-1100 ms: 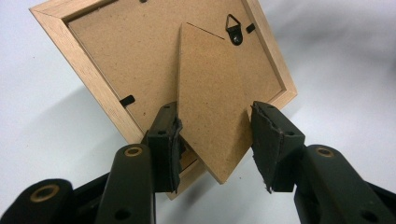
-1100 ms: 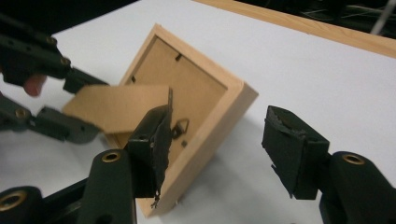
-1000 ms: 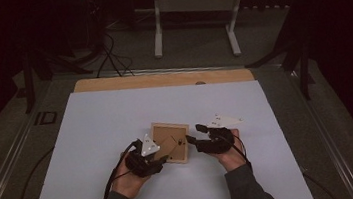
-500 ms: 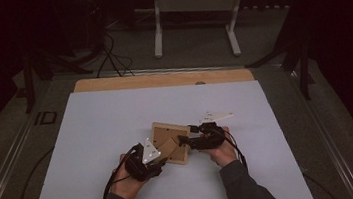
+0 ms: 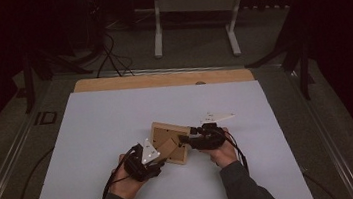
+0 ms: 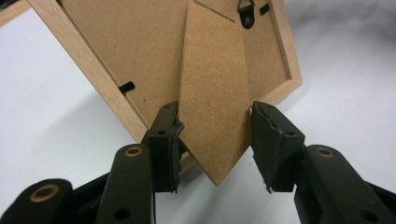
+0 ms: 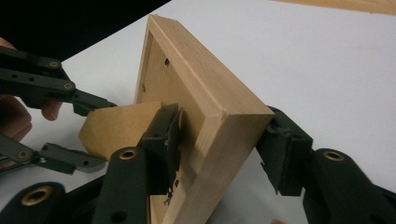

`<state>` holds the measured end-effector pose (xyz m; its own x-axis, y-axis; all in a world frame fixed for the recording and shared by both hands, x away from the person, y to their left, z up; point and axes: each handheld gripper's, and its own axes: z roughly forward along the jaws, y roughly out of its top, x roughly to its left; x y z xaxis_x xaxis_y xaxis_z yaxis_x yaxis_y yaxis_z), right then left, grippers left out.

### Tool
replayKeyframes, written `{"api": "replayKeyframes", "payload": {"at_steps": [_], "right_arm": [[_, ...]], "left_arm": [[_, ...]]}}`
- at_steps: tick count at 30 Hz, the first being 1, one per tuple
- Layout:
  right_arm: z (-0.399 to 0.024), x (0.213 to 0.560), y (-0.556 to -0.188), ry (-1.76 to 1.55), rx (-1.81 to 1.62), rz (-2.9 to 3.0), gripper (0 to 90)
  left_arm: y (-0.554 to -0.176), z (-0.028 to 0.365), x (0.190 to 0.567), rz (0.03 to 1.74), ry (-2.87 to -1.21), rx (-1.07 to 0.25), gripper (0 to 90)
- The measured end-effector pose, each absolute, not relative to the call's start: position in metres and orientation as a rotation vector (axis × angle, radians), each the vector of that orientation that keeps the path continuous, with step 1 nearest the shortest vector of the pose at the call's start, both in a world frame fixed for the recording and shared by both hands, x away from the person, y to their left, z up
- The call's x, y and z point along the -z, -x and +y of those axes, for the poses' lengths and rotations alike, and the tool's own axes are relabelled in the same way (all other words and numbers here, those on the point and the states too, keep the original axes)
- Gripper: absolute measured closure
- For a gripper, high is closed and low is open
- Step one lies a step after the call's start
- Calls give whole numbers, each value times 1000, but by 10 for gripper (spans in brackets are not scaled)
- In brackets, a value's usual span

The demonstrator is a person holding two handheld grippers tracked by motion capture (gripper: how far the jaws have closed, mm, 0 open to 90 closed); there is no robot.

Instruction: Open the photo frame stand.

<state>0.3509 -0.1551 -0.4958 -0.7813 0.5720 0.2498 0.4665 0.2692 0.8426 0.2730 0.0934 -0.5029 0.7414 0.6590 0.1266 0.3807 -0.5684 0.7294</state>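
Note:
A light wooden picture frame [image 5: 169, 132] sits back side up and tilted off the white table cover [image 5: 92, 124], between both hands. Its brown fibreboard stand [image 6: 212, 107] folds out from the back. My left gripper [image 6: 215, 135] is shut on the stand, one pad on each of its side edges near the pointed tip. My right gripper [image 7: 219, 140] has just been closing with the frame's side rail [image 7: 212, 100] between its jaws. One pad now presses the backing and the other the outer face. In the high view, the left gripper [image 5: 155, 158] and right gripper [image 5: 187, 141] flank the frame.
The white cover ends at a wooden table strip [image 5: 162, 79] at the back. Beyond it stand a metal table's legs [image 5: 158, 26] and floor cables [image 5: 108, 52]. Open white surface lies to the left, right and far side of the frame.
The frame has turned and tipped up from lying flat. My right gripper moved left onto the frame's right side and closed on it. The left gripper kept its hold on the stand.

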Motion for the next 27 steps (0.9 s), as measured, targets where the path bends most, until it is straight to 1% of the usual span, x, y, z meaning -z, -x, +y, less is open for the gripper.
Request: {"api": "replayKeyframes", "payload": {"at_steps": [5, 10, 15, 27], "right_arm": [[-151, 491, -346, -922, -1494, 2400, 508], [-148, 485, -341, -865, -1454, 2383, 525], [-148, 483, -339, -851, -1446, 2374, 535], [-140, 478, -331, -787, -1403, 2334, 580]], "left_arm": [[-274, 95, 504, 791, -2219, -448, 555], [-277, 96, 505, 813, -2192, -371, 596], [-277, 95, 506, 827, -2200, -382, 610], [-284, 96, 511, 897, -2215, -460, 628]]}}
